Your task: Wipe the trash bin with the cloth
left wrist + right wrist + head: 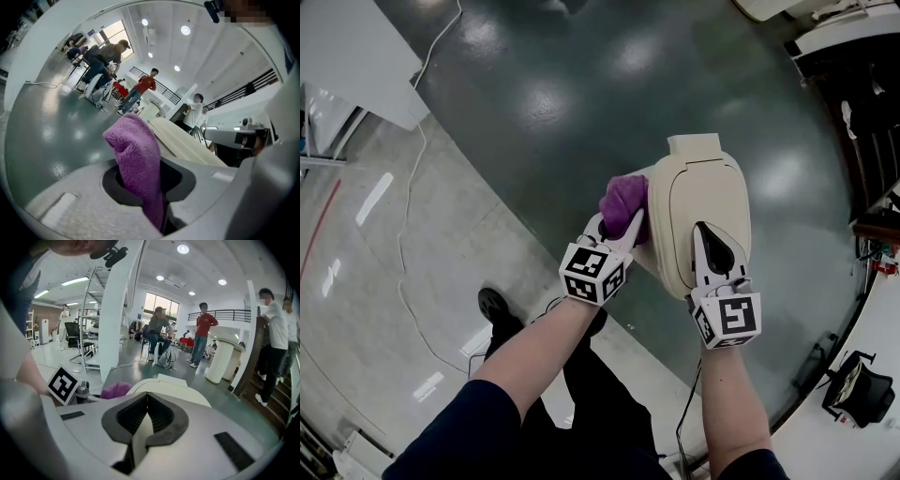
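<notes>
On the floor: trash bin (675,267) upright, lid (711,192) long axis pointing away. Left gripper (622,232) clamping cloth (623,199) at bin's left side; right gripper (706,236) closed, atop lid.

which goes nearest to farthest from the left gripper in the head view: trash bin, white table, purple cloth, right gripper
1. purple cloth, clamped in the left gripper's fingers.
2. trash bin, just right of it, beside the cloth.
3. right gripper, over the bin's lid, further right.
4. white table, far off at upper left.
</notes>
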